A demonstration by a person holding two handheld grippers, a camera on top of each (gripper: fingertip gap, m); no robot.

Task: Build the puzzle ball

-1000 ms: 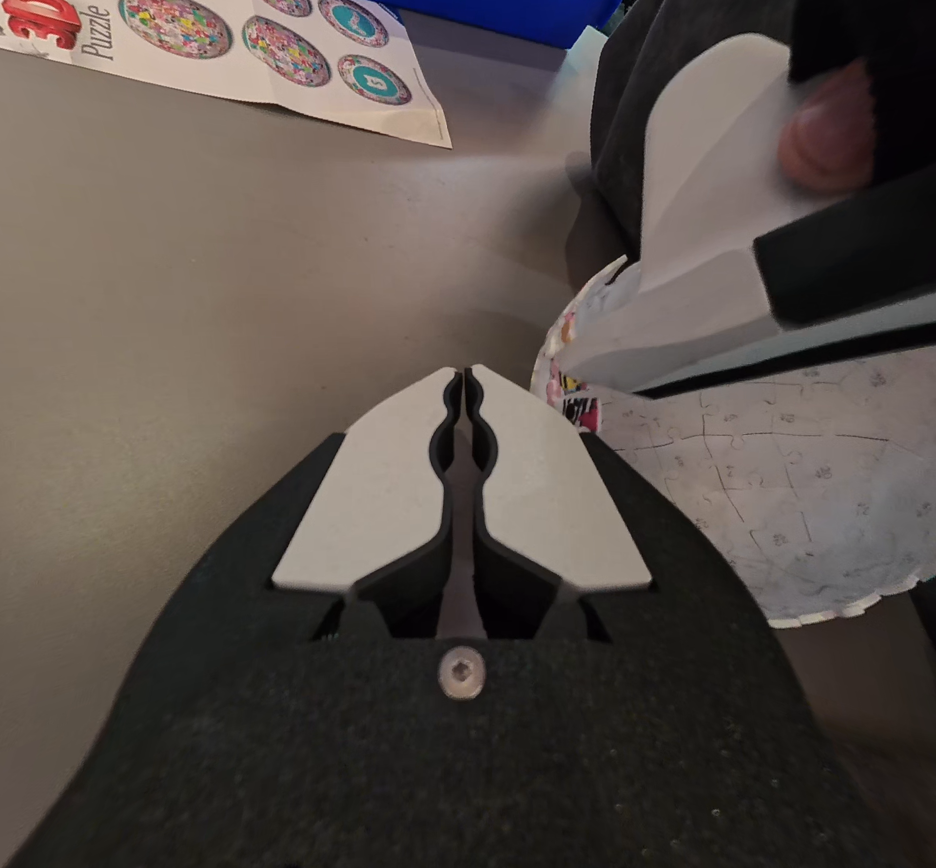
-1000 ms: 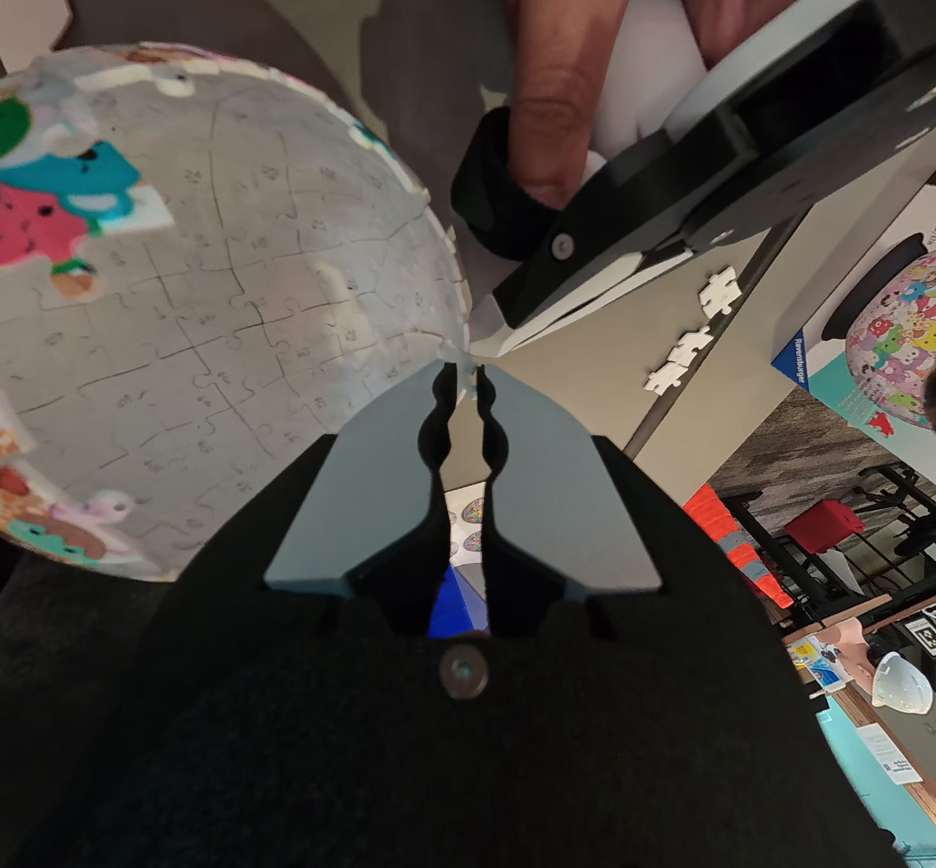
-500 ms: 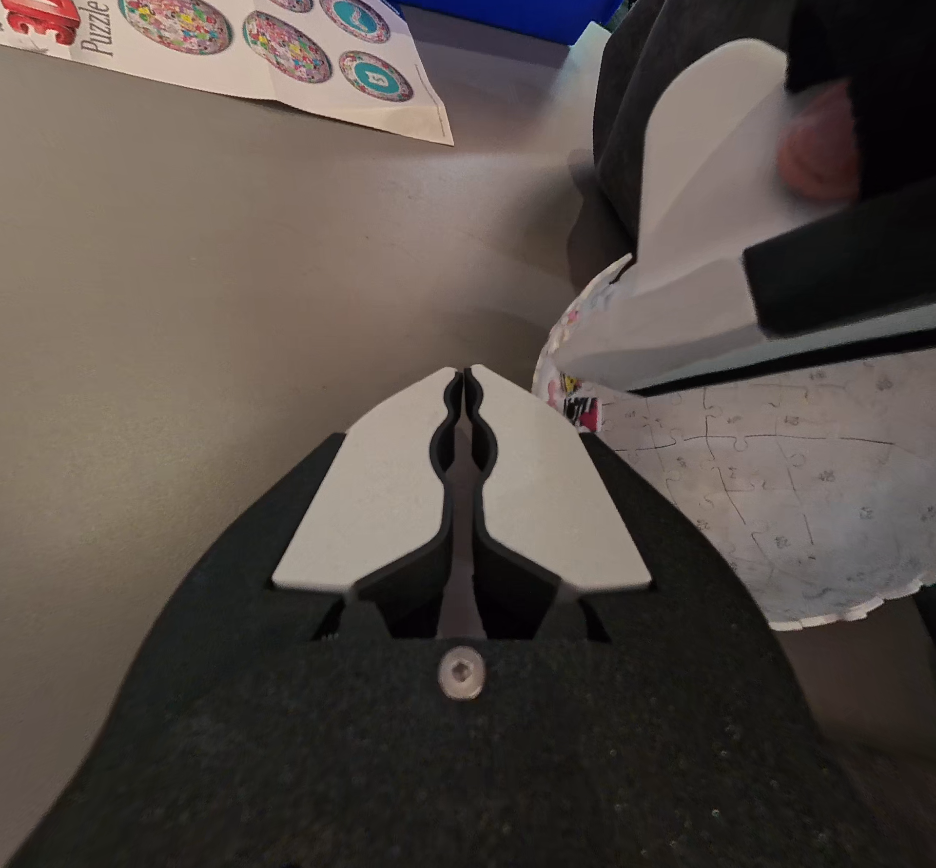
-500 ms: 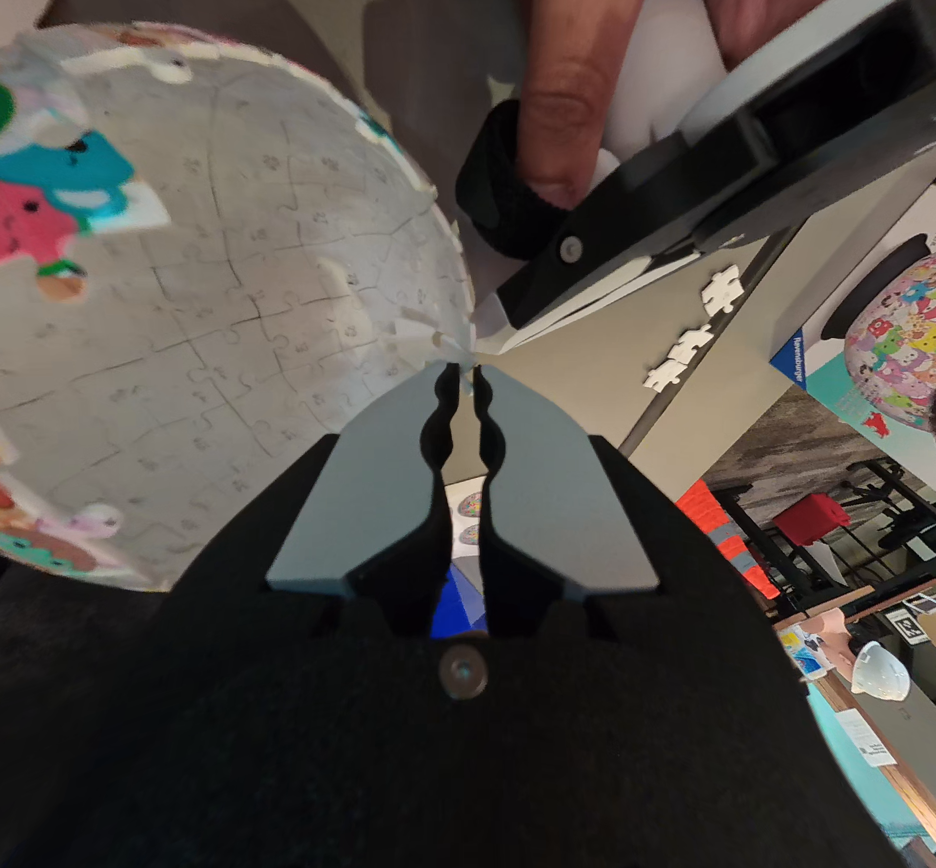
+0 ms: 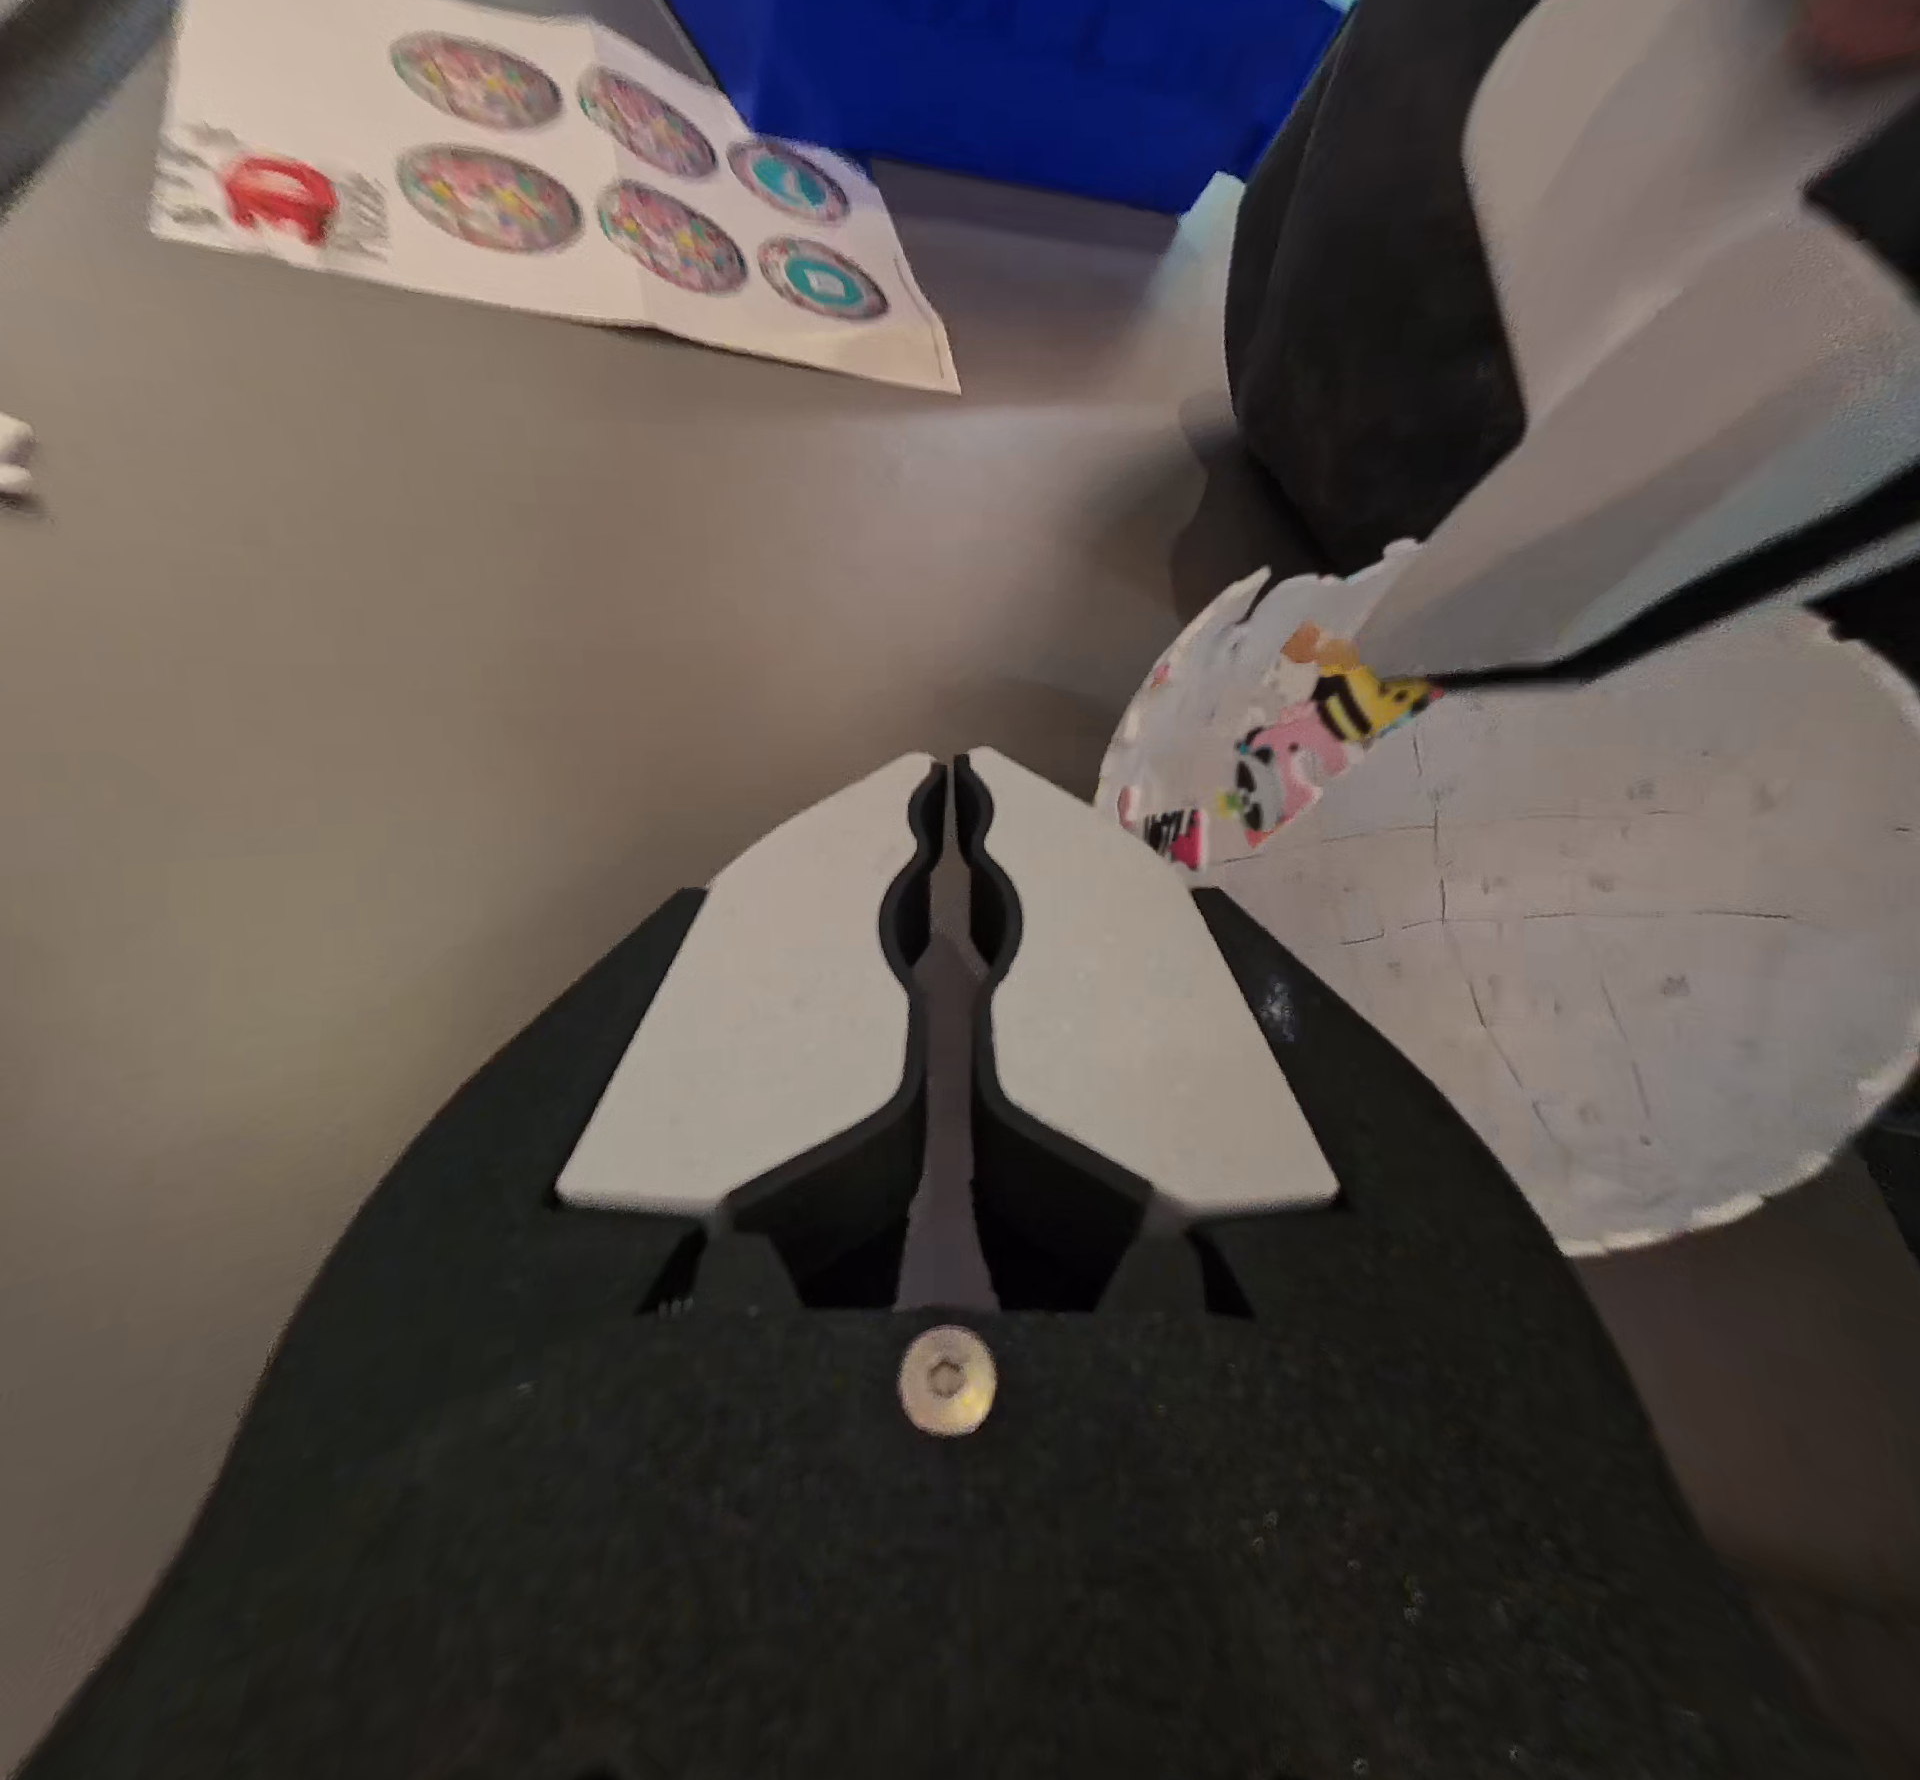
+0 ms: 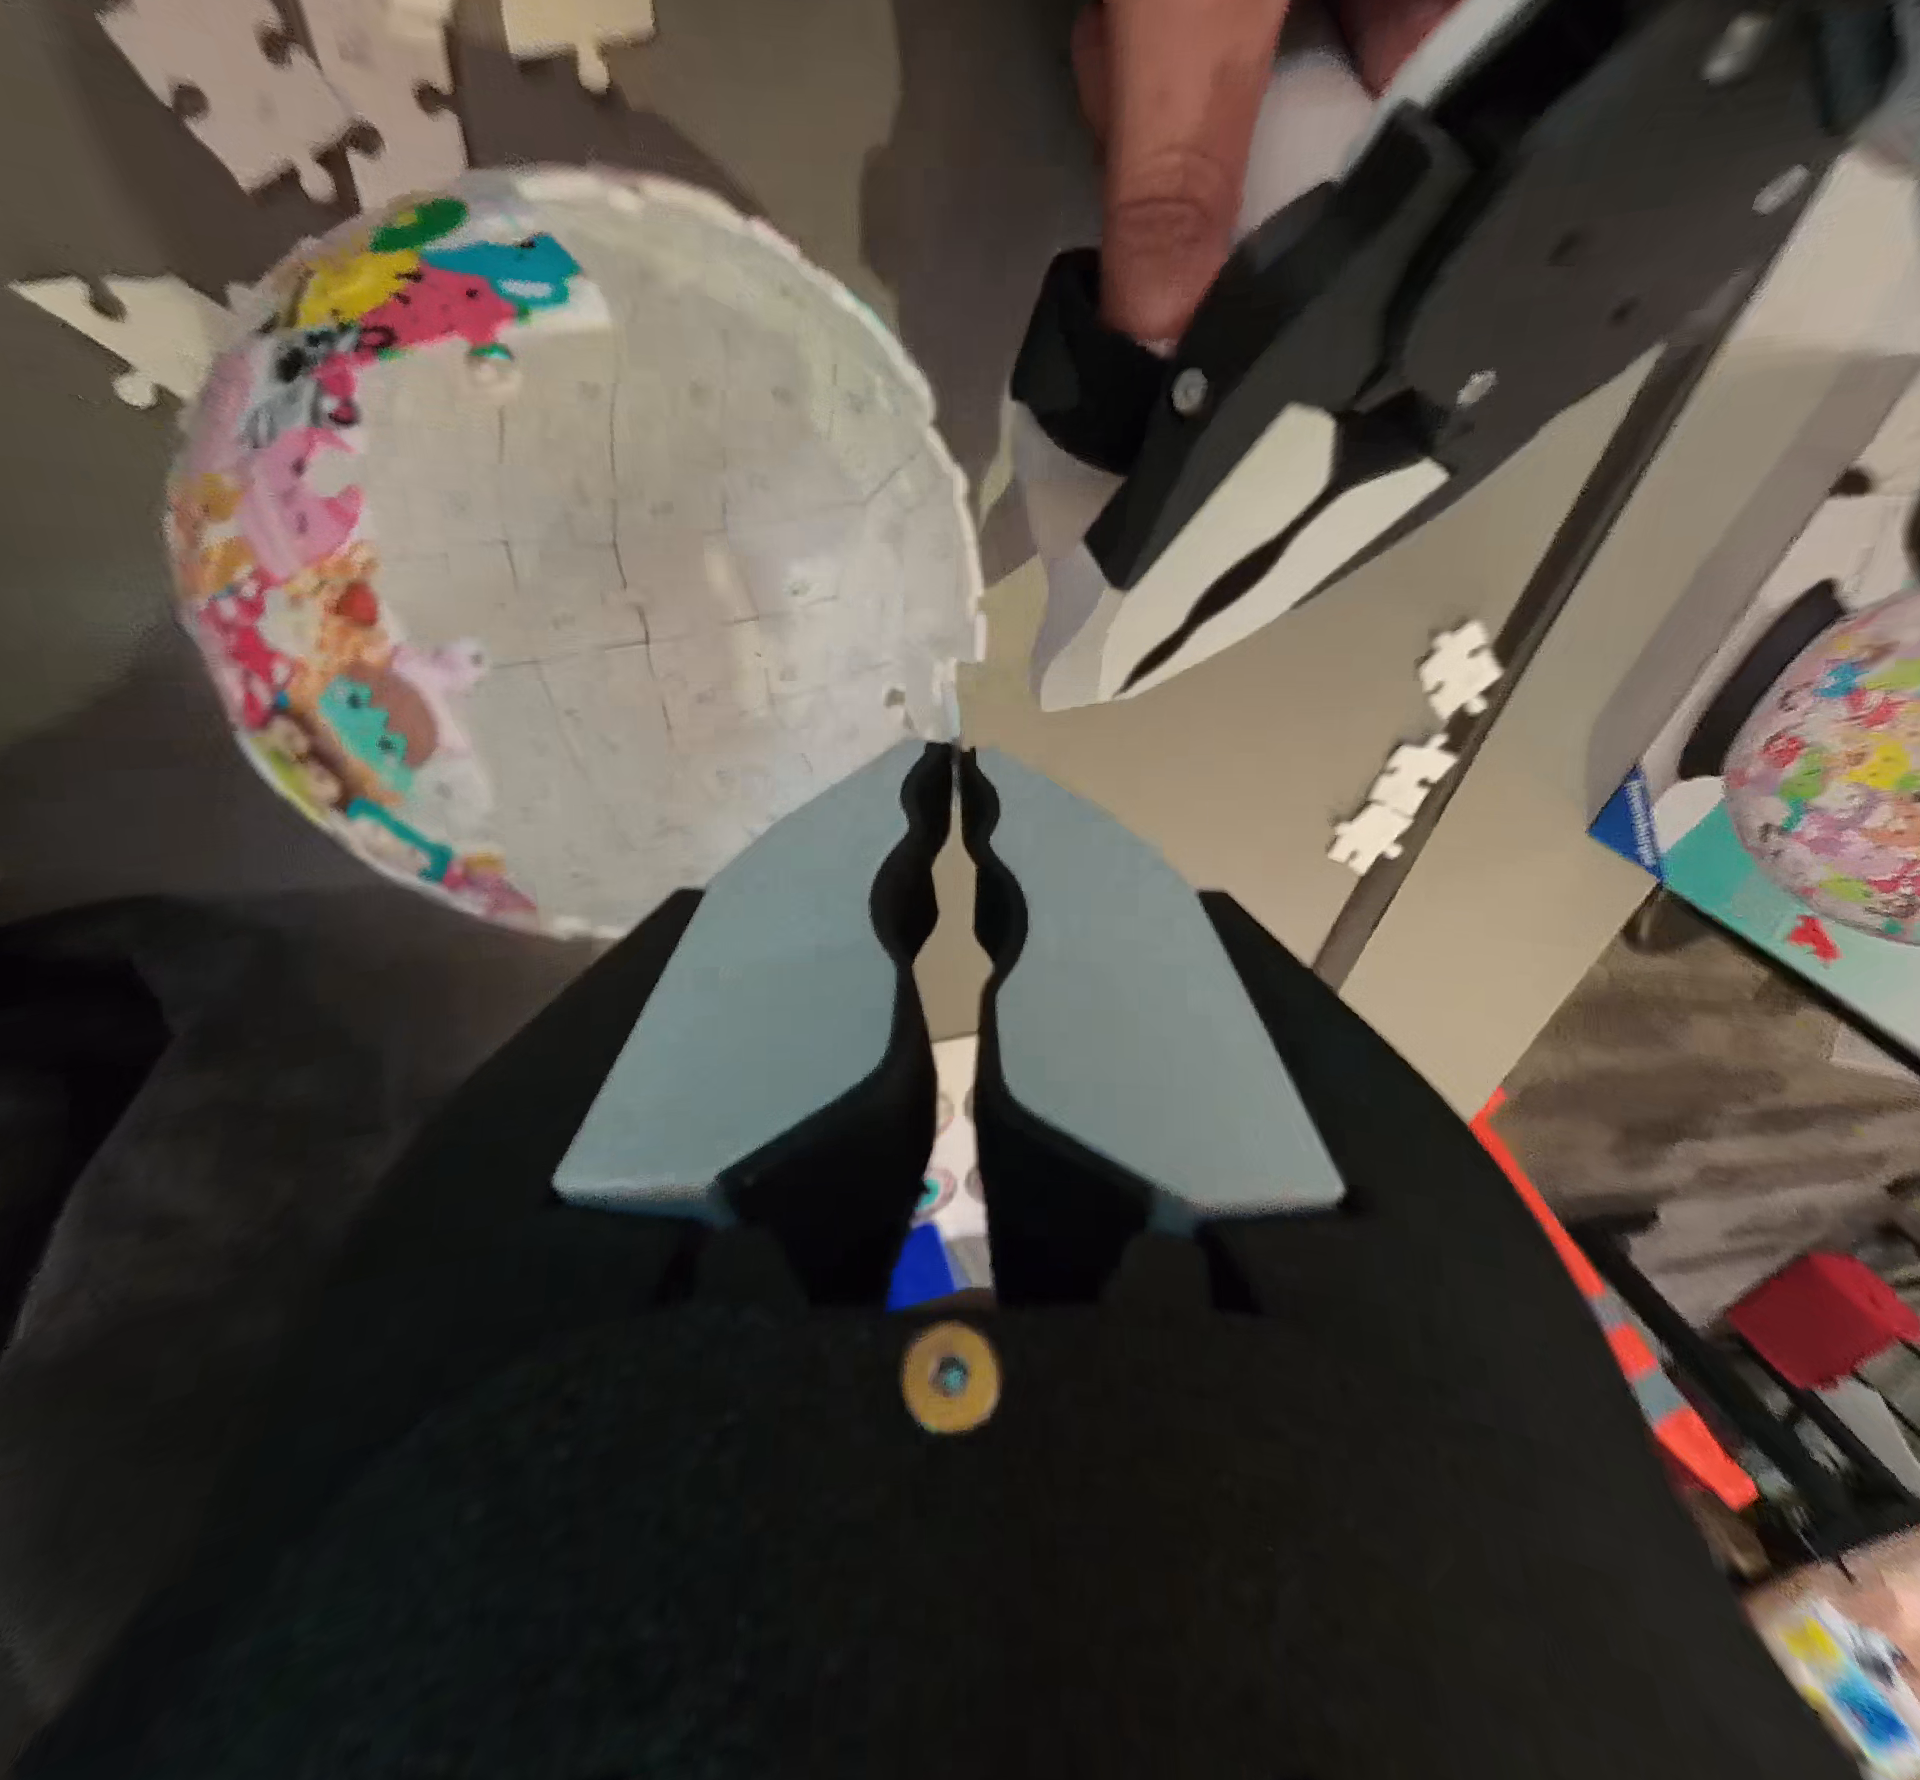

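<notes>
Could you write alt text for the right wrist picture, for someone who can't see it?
A closed two-finger gripper pinches the rim of a half-built puzzle ball, its white inside showing. A second handheld gripper hovers beside it, with loose puzzle pieces on the table.

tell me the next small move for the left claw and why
Probably swing the shut, empty left claw left toward the loose white puzzle pieces on the grey table: the half-built colourful puzzle ball has an unfinished jagged edge, pinched by the right claw.
</notes>
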